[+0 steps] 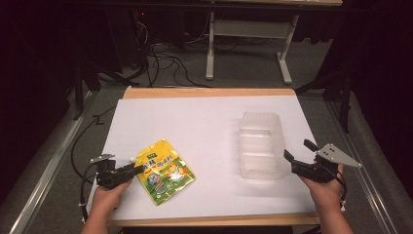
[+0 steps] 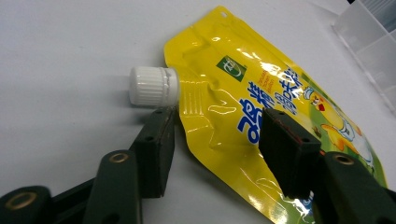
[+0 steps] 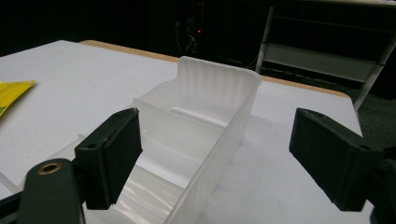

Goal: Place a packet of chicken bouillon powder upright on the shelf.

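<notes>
My left gripper [image 2: 215,154] held its jaws apart astride the yellow pouch's [image 2: 261,112] edge by its white cap [image 2: 153,86], while my right gripper [image 3: 215,158] gaped around the clear bin's [image 3: 210,116] wall.

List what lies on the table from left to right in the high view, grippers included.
Left gripper → yellow pouch → clear bin → right gripper.

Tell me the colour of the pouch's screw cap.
White cap, clearest in the left gripper view.
</notes>
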Available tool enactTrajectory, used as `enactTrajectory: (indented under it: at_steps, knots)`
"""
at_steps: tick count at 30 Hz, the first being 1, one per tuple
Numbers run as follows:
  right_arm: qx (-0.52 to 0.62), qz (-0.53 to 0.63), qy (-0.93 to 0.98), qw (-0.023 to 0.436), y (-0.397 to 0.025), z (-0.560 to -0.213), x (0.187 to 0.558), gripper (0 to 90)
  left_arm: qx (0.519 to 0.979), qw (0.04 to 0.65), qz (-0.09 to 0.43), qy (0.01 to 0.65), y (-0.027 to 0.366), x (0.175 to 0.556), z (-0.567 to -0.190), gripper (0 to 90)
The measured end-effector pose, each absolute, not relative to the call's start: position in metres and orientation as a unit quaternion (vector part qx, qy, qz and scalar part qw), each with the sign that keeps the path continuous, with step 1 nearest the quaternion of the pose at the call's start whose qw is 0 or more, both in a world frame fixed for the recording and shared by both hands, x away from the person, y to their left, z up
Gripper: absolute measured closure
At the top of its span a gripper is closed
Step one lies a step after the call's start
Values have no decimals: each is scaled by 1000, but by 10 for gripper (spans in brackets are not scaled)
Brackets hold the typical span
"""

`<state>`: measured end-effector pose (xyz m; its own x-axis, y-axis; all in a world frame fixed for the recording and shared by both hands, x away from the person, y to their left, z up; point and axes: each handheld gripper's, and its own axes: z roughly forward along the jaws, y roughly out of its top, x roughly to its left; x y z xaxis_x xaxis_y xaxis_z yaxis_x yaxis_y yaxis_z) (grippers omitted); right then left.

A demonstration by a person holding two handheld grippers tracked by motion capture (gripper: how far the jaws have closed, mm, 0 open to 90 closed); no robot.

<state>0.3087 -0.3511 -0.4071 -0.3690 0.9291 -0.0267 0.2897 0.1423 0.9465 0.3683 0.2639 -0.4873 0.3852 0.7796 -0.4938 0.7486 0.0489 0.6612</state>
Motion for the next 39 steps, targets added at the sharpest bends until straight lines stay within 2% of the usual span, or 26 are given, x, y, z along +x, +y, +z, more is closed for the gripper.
enactTrajectory:
  at_steps: [10,15,21,29,34,39]
  knots:
    - [449,472,681,335,-349,-409,310,177,699,465,2,543,263,368,-488,626]
    - [452,473,679,334,-351,-409,310,180,704,481,5,522,262,365,-486,778]
    - [453,474,678,332,-351,-409,310,186,709,494,15,504,259,362,-483,887]
    - [448,493,676,314,-351,-407,310,200,734,508,97,440,242,349,-454,900]
    - [435,519,677,286,-345,-400,308,222,742,530,157,379,226,333,-429,900]
    - [412,549,683,251,-330,-392,305,228,745,555,188,319,213,318,-409,900]
